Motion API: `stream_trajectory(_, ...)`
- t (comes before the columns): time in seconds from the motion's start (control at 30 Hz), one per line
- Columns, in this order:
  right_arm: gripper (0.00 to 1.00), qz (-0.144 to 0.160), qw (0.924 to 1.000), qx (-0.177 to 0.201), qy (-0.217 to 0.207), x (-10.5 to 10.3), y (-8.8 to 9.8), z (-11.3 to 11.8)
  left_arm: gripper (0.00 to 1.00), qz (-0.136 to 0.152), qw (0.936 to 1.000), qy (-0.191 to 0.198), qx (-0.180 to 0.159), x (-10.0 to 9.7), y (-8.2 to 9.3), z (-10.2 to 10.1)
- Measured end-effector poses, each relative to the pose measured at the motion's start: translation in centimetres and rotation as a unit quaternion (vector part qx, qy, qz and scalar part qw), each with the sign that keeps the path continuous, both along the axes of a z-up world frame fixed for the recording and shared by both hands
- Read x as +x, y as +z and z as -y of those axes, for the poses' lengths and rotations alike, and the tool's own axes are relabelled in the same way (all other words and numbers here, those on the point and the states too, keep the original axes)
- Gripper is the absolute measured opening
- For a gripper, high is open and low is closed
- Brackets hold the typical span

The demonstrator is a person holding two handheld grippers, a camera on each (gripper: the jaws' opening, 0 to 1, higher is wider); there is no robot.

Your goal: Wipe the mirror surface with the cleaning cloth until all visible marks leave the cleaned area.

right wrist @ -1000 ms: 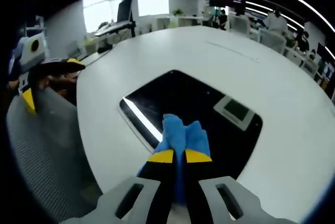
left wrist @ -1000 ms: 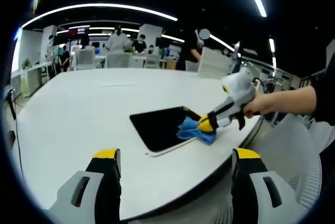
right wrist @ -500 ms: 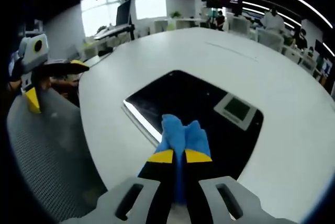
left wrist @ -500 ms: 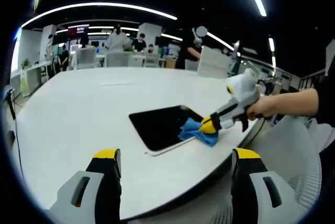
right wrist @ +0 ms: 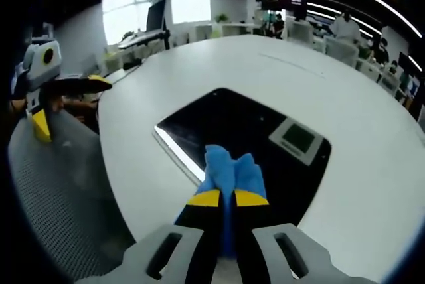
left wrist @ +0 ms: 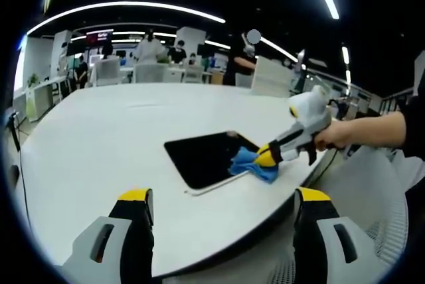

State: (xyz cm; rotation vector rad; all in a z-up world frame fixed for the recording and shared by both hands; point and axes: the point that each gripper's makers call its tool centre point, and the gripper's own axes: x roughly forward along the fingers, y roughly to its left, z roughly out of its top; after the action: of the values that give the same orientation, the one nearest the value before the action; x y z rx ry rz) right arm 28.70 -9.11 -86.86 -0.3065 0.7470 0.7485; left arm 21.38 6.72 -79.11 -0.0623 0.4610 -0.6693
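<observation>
Right tongs (right wrist: pixel 220 198): pressed together on the blue cleaning cloth (right wrist: pixel 229 168), the fold pinched between the yellow tips so the loose end spills forward as a wiping pad.
Right tongs, from the left gripper view (left wrist: pixel 265 156): reaching in from the person's hand (left wrist: pixel 335 136), angled down so the cloth (left wrist: pixel 251 163) lies on the mirror's near corner.
Left tongs (left wrist: pixel 222 204): spread wide, pinching nothing, held back off the counter edge; probably parked there to leave the wiping side free and keep the whole scene in sight.
Left tongs, from the right gripper view (right wrist: pixel 40 108): off beside the counter, above a mesh chair (right wrist: pixel 60 204).
Cleaning cloth: touching the mirror at its edge nearest the right hand.
Mirror (right wrist: pixel 246 131): flat on the white counter (right wrist: pixel 345 85), dark, reflecting a ceiling vent and a light strip; also seen at (left wrist: pixel 202 158).
Marks: too small to tell whether any are left.
Step in hand: wiping, likely with most of the glass yet to be crossed.
</observation>
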Motion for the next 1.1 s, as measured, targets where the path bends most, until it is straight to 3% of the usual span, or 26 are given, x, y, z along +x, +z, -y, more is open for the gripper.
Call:
stream_trajectory(0.43,0.0,-0.011,0.9991,0.006,-0.04,-0.2,0.0,3.9,0.87,0.0,1.0,-0.002,-0.001,0.0,0.0,0.0)
stream_trajectory(0.63,0.0,-0.01,0.999,-0.014,-0.042,-0.3,0.0,5.0,0.86,-0.001,1.0,-0.002,-0.001,0.0,0.0,0.1)
stream_trajectory(1.1,0.0,-0.012,0.9981,-0.009,-0.059,-0.2,0.0,5.4,0.86,-0.002,1.0,-0.004,-0.001,-0.1,0.0,0.1)
